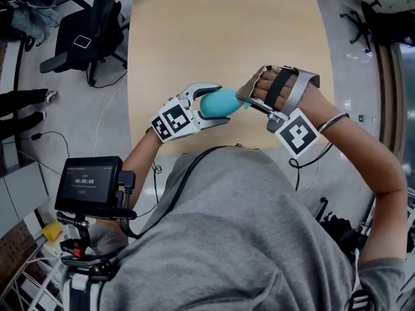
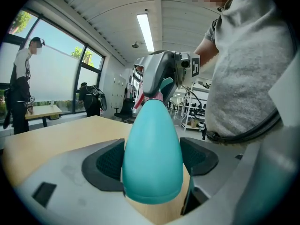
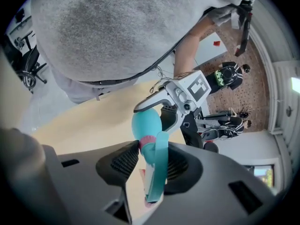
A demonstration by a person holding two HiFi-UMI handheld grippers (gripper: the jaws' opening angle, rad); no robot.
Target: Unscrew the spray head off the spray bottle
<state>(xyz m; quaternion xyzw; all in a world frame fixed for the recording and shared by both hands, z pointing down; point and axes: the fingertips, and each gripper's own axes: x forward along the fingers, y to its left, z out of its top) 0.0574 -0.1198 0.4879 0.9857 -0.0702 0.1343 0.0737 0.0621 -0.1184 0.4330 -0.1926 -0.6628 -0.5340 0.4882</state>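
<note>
A teal spray bottle (image 1: 218, 103) is held in the air, lying sideways above the near edge of the wooden table (image 1: 220, 37). My left gripper (image 1: 209, 105) is shut on the bottle's wide body (image 2: 152, 158), its dark pads pressing both sides. My right gripper (image 1: 249, 100) comes from the opposite side and is shut on the spray head (image 3: 153, 165), a pink collar with a teal trigger, between its pads. In the left gripper view the head (image 2: 159, 90) shows at the bottle's far end inside the right gripper.
An office chair (image 1: 87, 31) stands on the floor at the table's far left. A small screen device (image 1: 89, 181) hangs at my left hip. Cables trail on the floor beside the table. Other people stand by the windows (image 2: 21, 86) in the left gripper view.
</note>
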